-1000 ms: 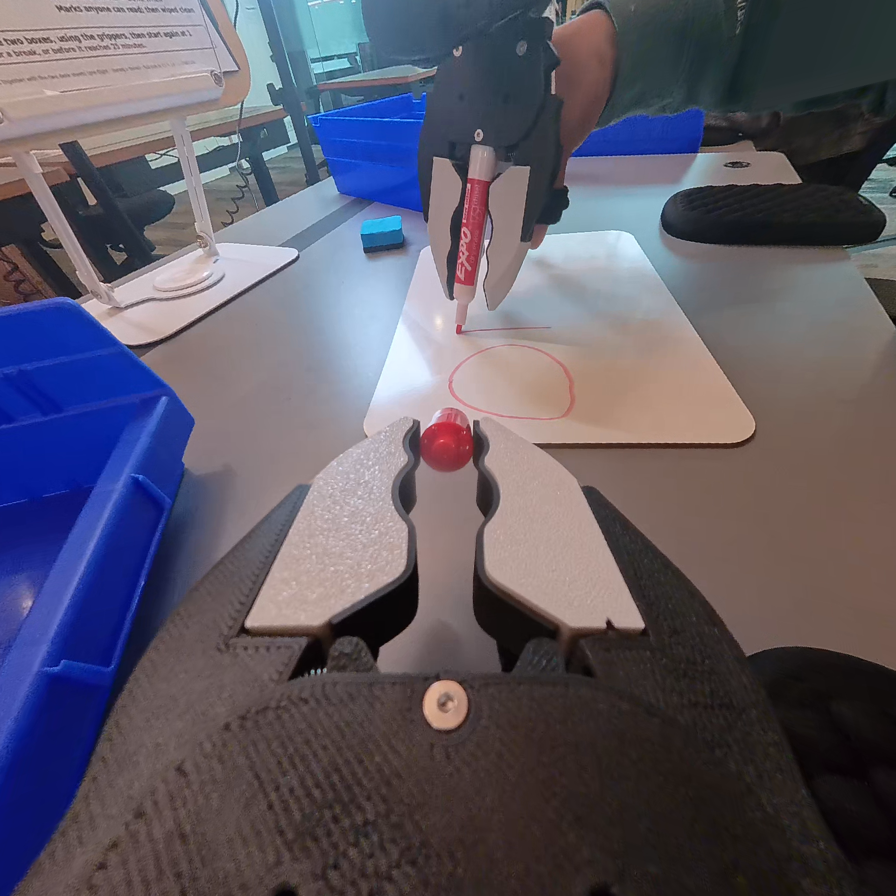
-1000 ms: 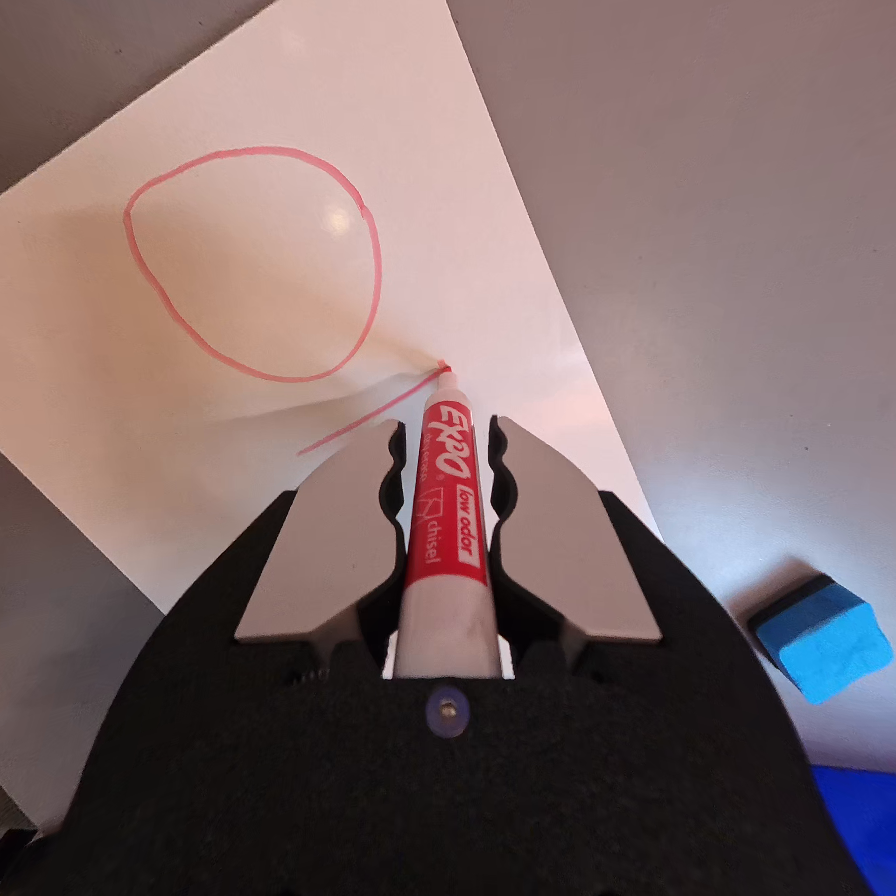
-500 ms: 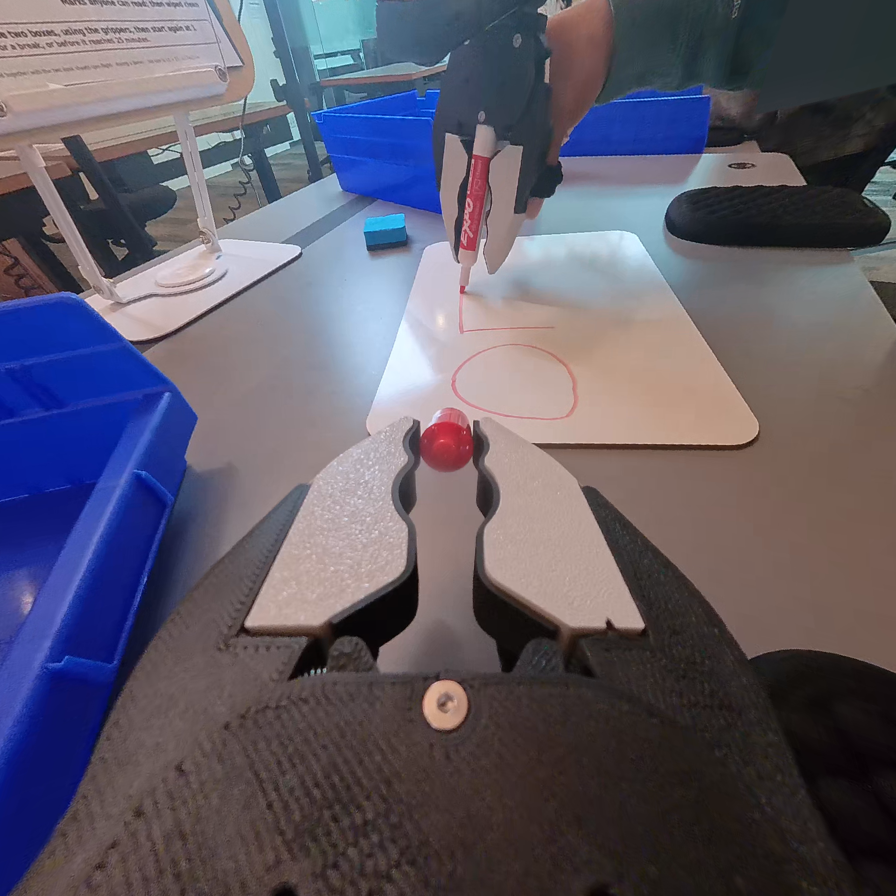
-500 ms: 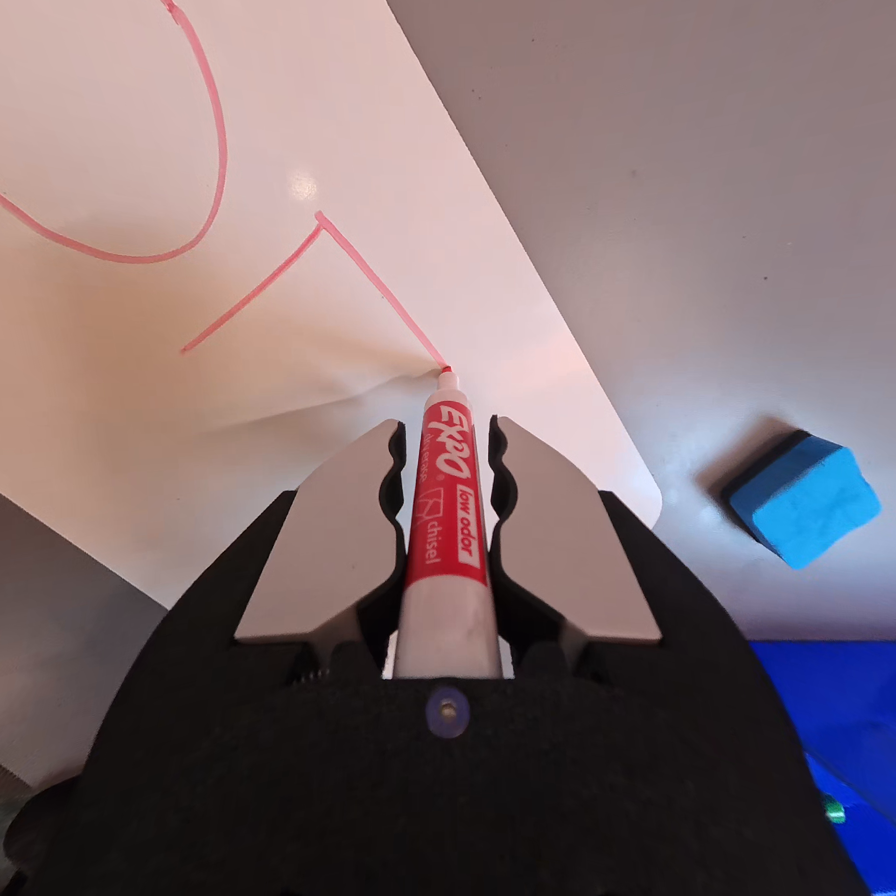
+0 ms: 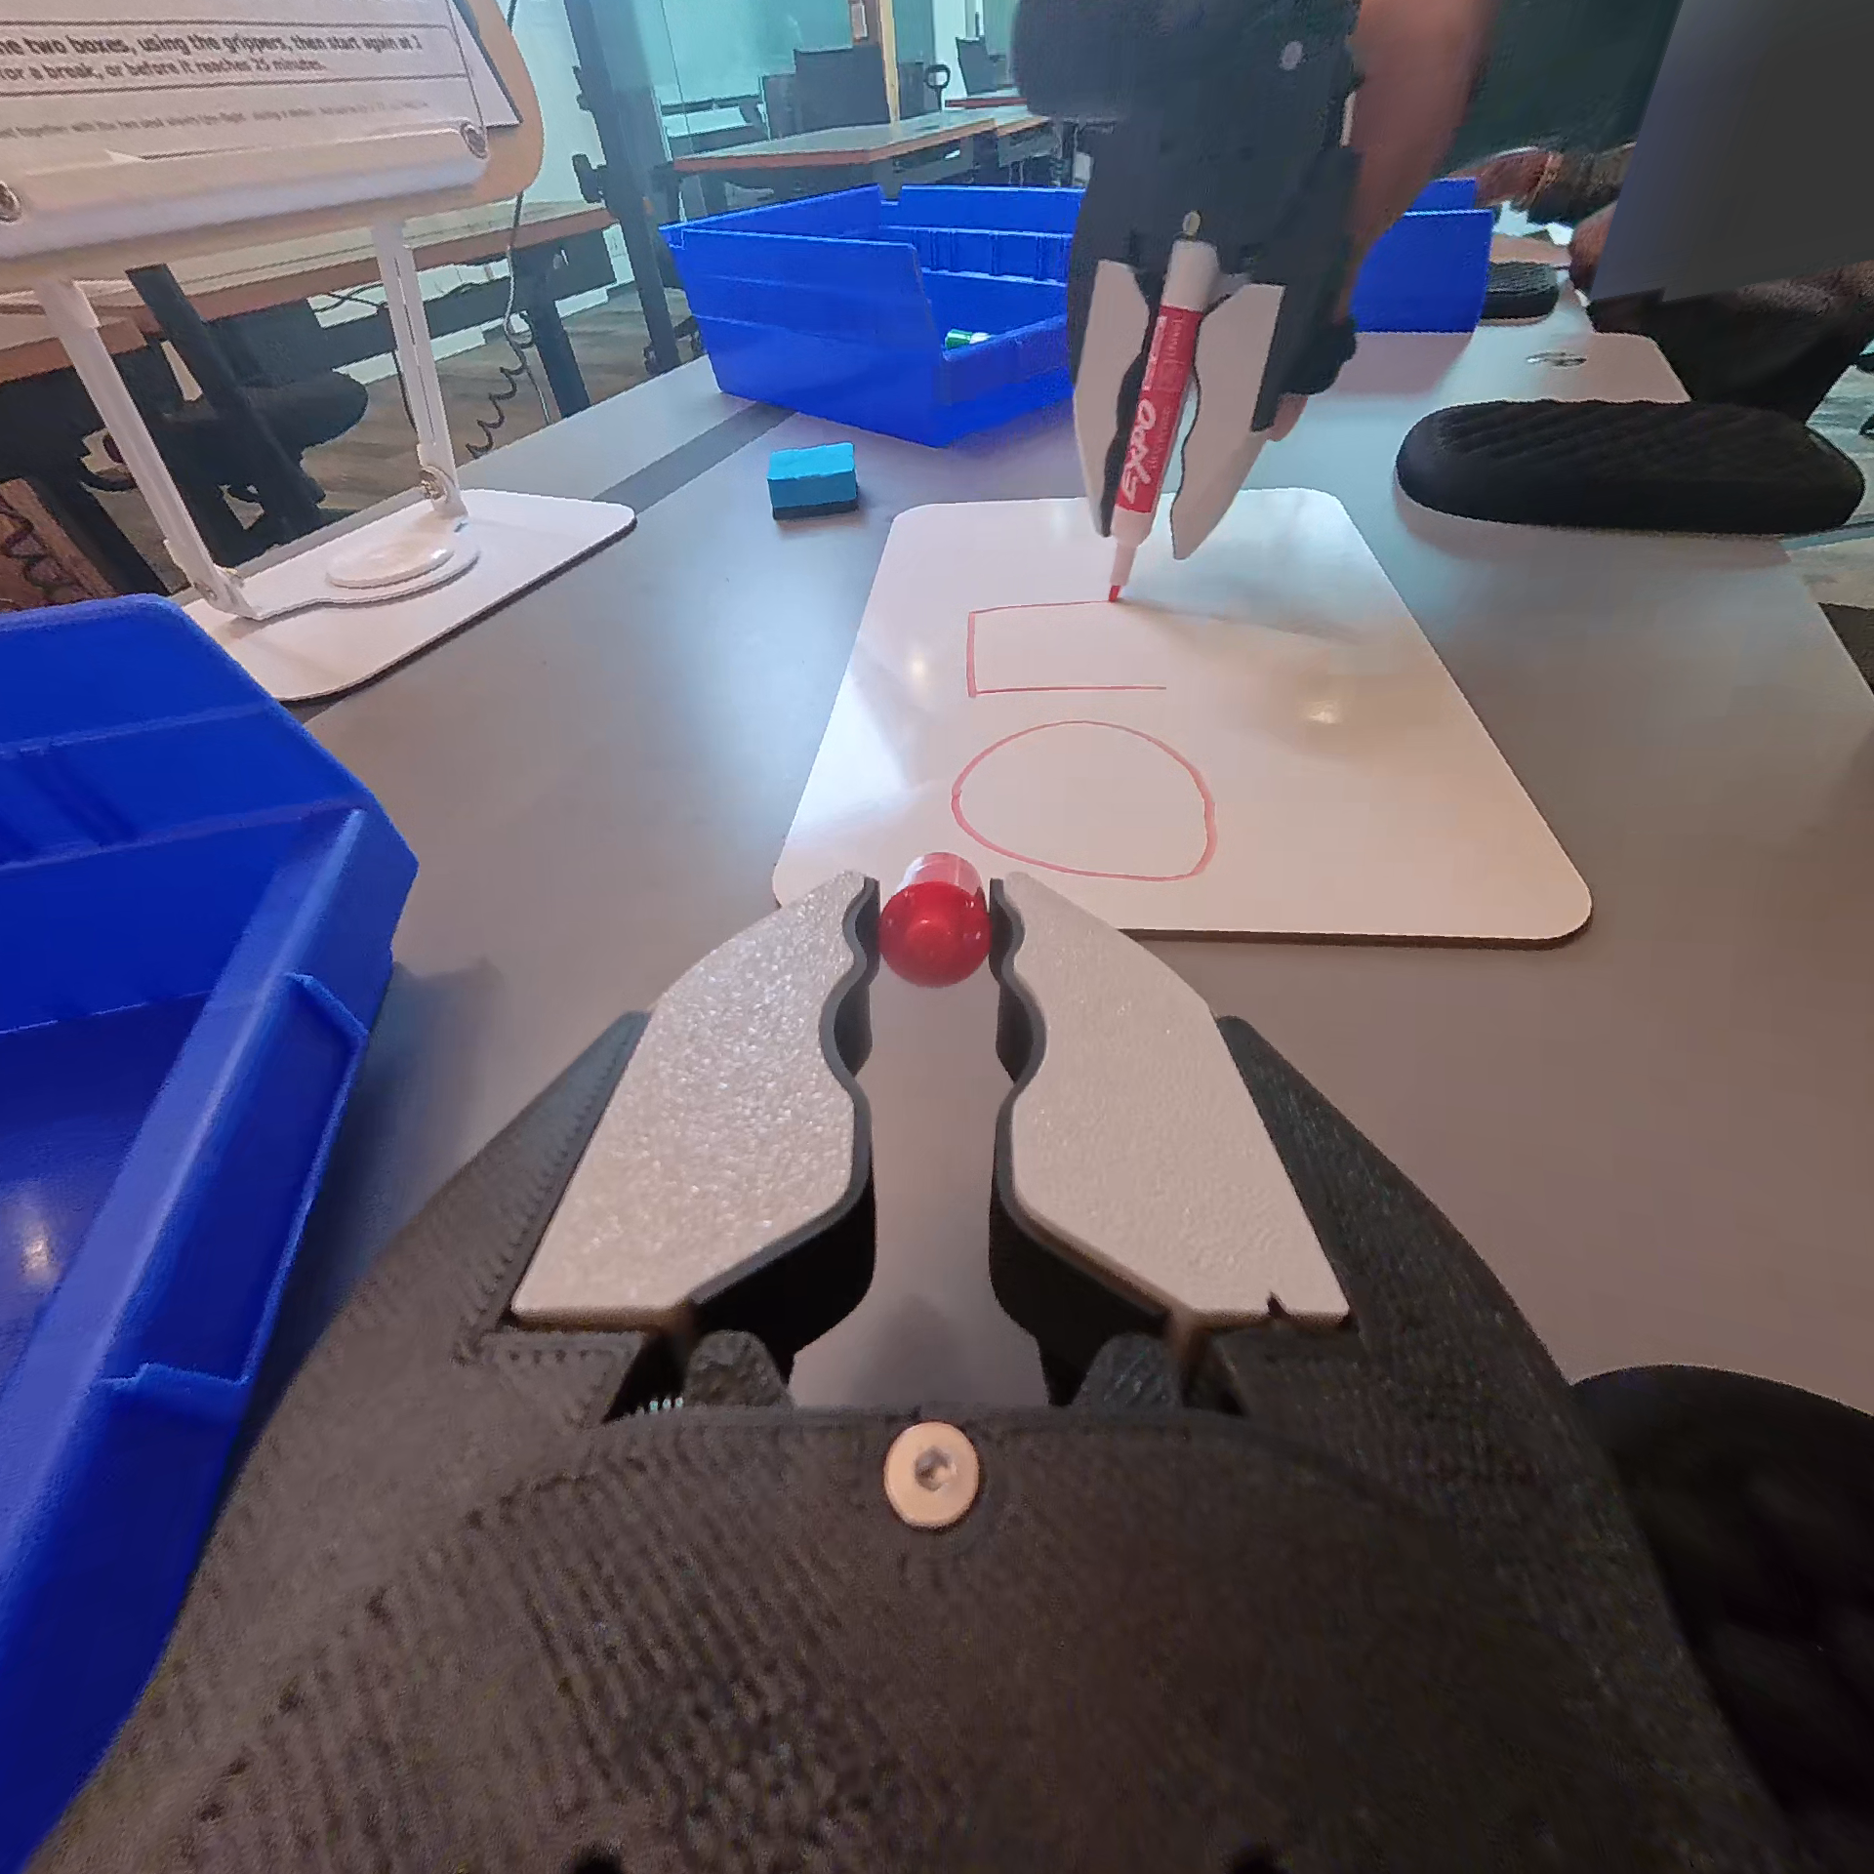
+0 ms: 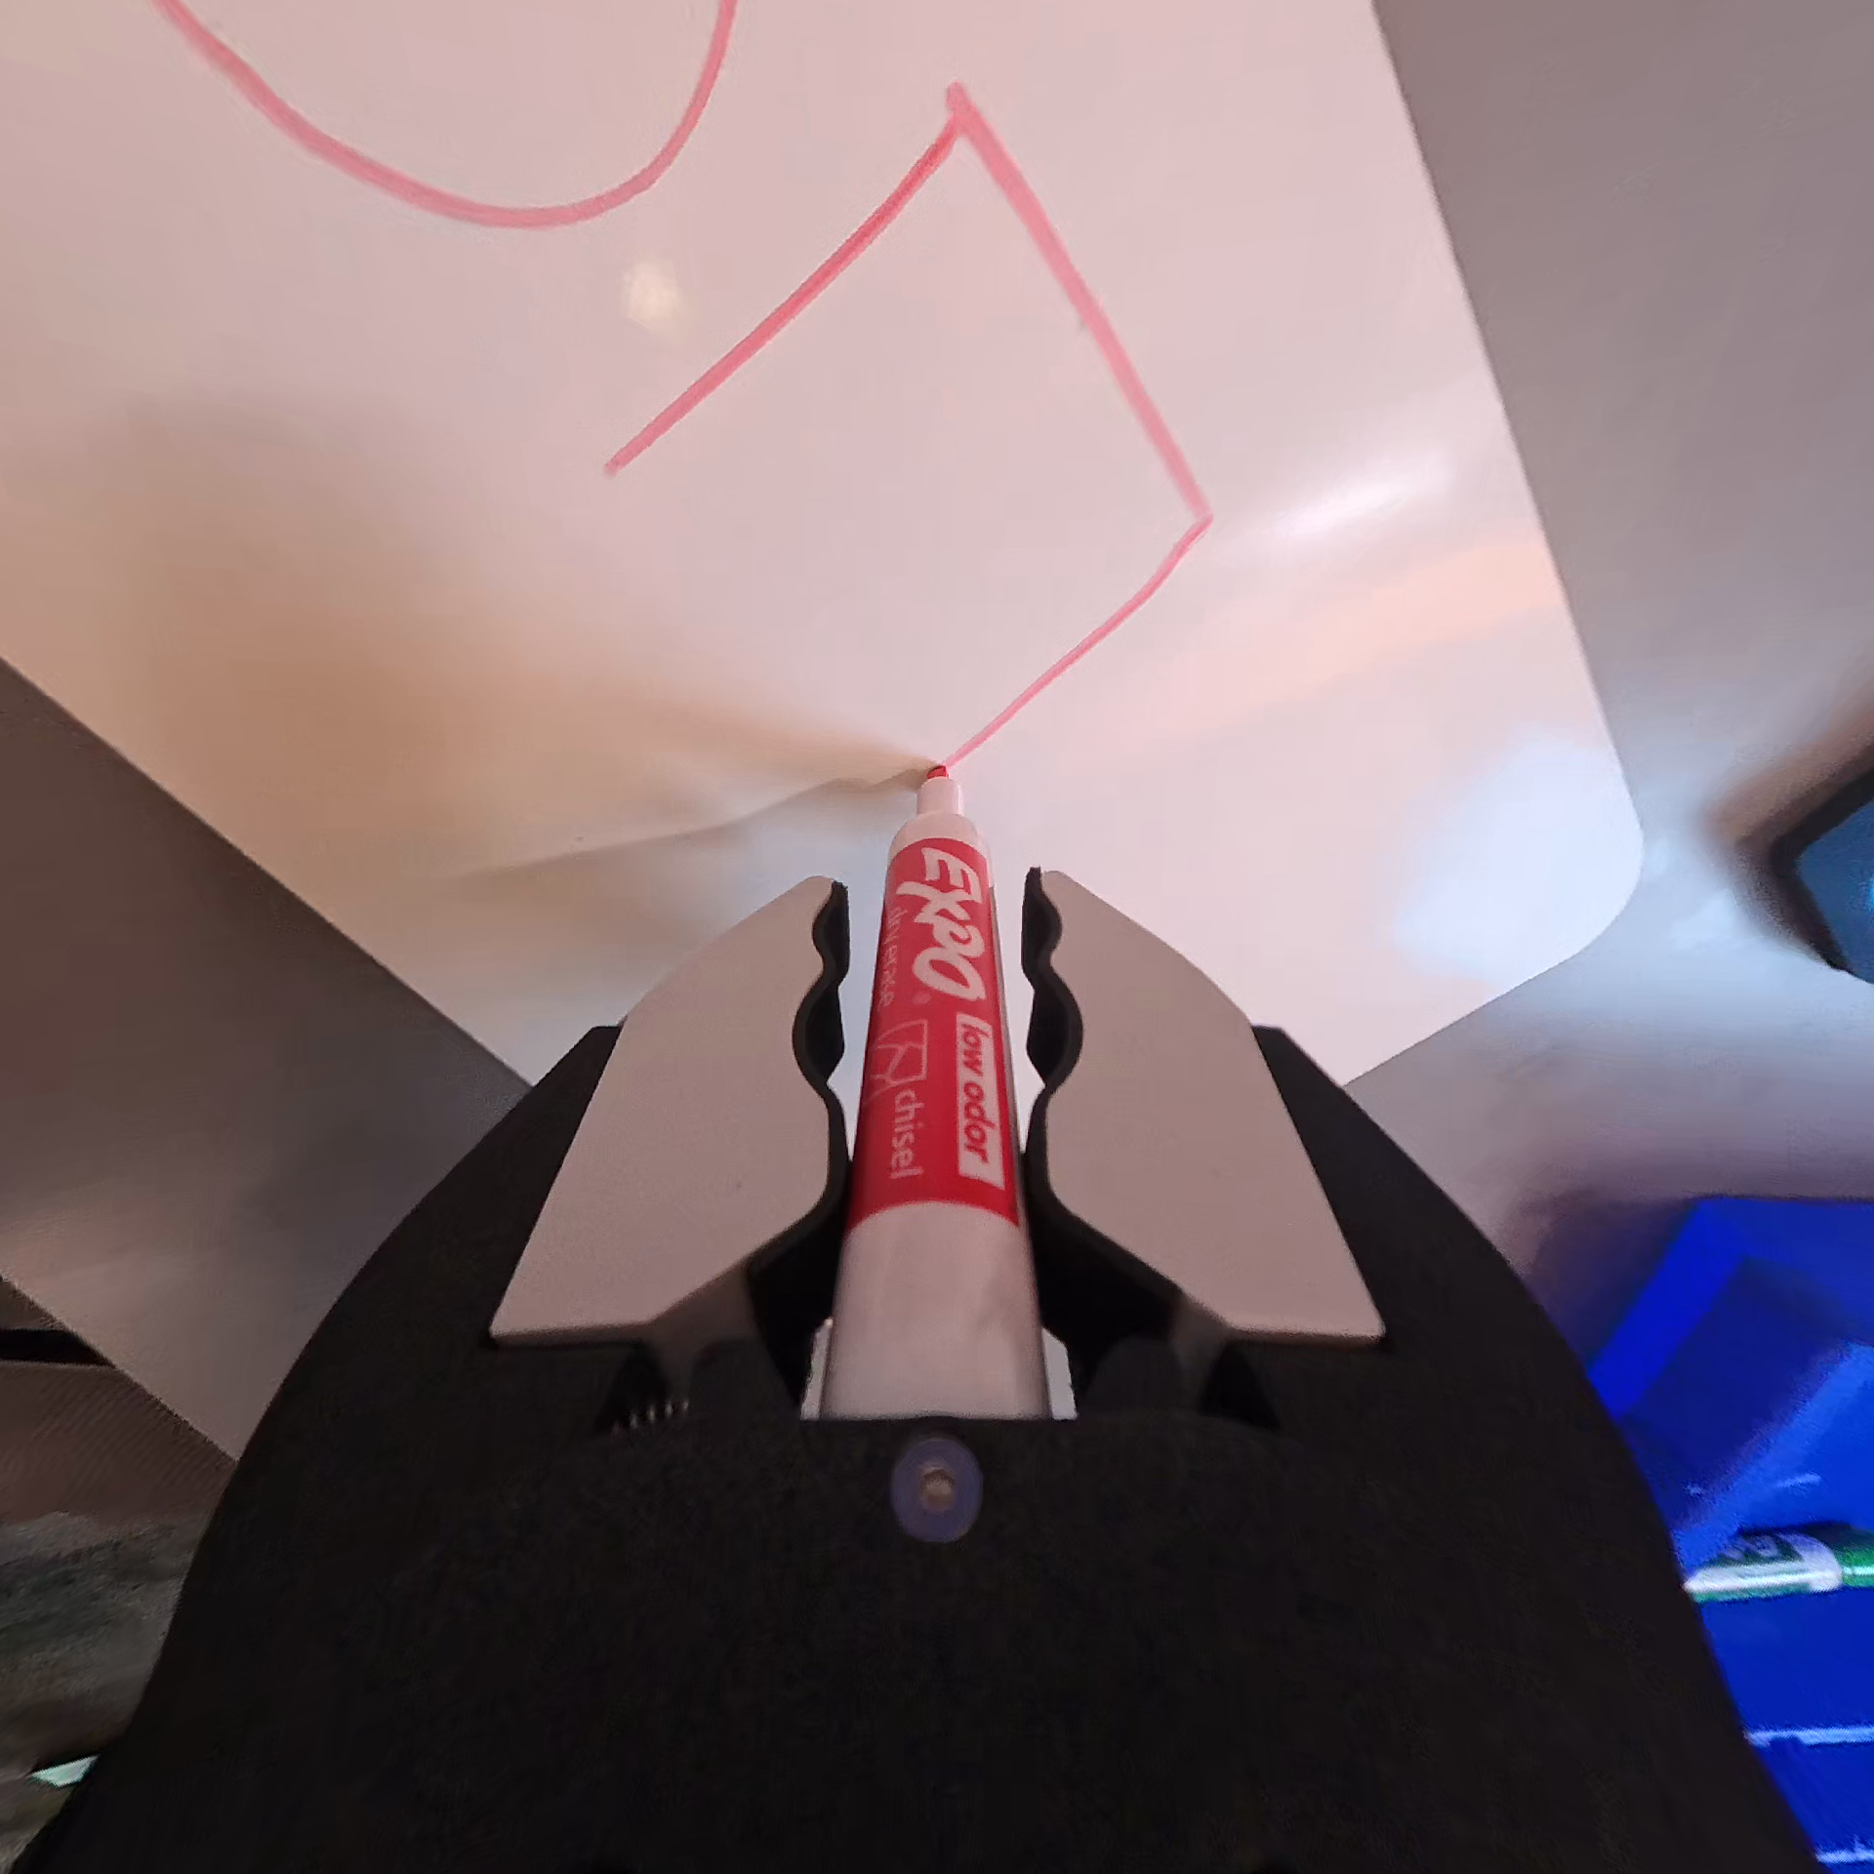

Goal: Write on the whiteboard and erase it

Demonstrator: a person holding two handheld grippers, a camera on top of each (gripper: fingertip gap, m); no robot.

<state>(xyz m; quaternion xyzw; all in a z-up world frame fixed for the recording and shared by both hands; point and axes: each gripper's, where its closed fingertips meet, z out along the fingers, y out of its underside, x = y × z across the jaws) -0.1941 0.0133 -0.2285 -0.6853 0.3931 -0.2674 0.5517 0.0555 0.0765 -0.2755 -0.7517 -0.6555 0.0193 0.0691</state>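
Right gripper (image 6: 938, 892): pinching the red marker (image 6: 938, 1065), its tip touching the whiteboard (image 5: 1369, 811).
Left gripper (image 5: 933, 903): clamping the red cap (image 5: 933, 928) just beside the whiteboard's near edge.
Eraser (image 5: 811, 479): lying beyond the whiteboard's far left corner.

White whiteboard (image 5: 1369, 811) flat on table, red circle, unfinished square; red marker (image 6: 938, 1065) tip touching board; blue eraser (image 5: 811, 480) beside

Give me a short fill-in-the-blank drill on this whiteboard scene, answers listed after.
1. The right gripper is shut on a ____ marker.
2. The left gripper holds the marker's ____ between its fingers.
3. On the whiteboard, the finished closed shape is a rough ____.
4. The blue eraser lies on the ____, off the whiteboard.

Answers: red; cap; circle; table
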